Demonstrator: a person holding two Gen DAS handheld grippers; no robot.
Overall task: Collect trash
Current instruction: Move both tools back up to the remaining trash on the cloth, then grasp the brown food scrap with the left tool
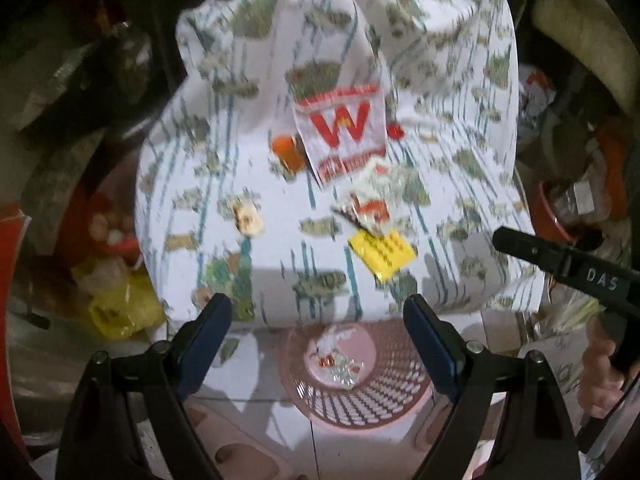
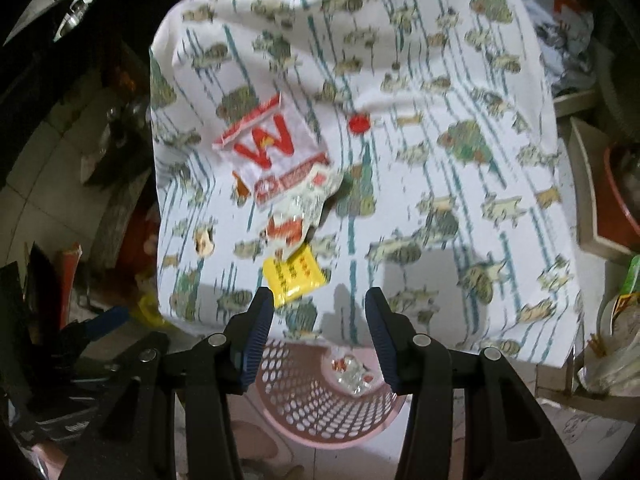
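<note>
Yellow packet lying flat, askew

Patterned tablecloth under white-red bag, yellow packet, crumpled wrapper.

wrappers strewn on the tablecloth; some in pink basket.

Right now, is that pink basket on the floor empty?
Not empty. The pink basket holds a few crumpled wrappers at its bottom; most trash still lies on the tablecloth.
</note>
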